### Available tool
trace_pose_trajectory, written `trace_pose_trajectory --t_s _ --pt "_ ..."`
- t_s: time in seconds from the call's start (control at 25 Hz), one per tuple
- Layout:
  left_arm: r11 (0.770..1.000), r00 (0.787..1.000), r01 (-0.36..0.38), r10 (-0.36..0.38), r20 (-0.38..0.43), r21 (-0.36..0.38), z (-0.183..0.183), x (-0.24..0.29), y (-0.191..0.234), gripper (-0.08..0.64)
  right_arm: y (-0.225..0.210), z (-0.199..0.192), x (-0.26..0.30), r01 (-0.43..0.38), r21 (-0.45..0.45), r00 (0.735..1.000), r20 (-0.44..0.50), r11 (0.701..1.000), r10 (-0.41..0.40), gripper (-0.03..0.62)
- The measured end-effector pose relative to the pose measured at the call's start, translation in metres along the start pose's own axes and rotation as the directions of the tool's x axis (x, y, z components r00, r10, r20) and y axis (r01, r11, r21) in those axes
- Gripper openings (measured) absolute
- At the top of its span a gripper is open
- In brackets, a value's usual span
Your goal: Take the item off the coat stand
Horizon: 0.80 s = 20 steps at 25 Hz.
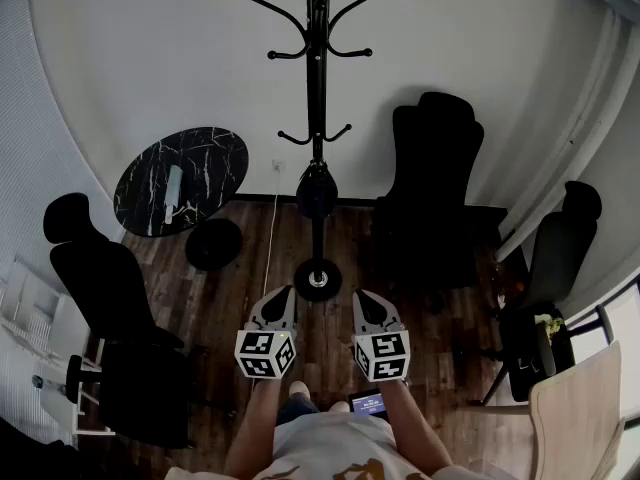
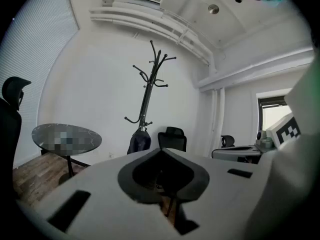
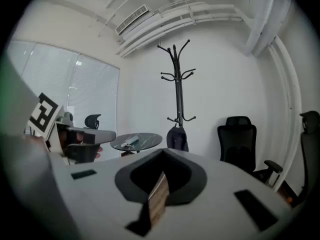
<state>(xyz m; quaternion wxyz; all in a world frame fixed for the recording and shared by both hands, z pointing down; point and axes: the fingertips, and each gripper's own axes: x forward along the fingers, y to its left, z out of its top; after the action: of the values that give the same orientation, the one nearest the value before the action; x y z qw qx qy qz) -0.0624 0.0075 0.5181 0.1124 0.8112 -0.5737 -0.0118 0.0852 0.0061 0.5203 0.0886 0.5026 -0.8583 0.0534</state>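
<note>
While the dark bag [image 1: 316,190] hangs low on the coat stand [image 1: 318,88], straight ahead and well apart from both grippers, the left gripper [image 1: 284,294] and right gripper [image 1: 362,296] sit side by side with jaws closed on nothing. The bag hangs upright along the pole, almost centred between them, neither arm clearly nearer, so I judge a forward reach comes first.
</note>
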Motion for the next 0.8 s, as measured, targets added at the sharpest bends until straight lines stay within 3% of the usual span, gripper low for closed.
trace_pose_trajectory --t_s 0.44,0.8 --pt "1.000 1.000 -0.003 0.003 0.005 -0.004 0.0000 -0.0047 0.0005 0.020 0.0013 -0.0020 -0.0012 -0.005 0.006 1.000 -0.002 1.000 0.005 0.011" --pt "1.000 1.000 -0.007 0.007 -0.001 -0.012 -0.0020 -0.0041 -0.0048 0.020 0.0018 -0.0029 -0.0042 -0.054 0.048 0.999 0.003 0.997 0.054 0.011"
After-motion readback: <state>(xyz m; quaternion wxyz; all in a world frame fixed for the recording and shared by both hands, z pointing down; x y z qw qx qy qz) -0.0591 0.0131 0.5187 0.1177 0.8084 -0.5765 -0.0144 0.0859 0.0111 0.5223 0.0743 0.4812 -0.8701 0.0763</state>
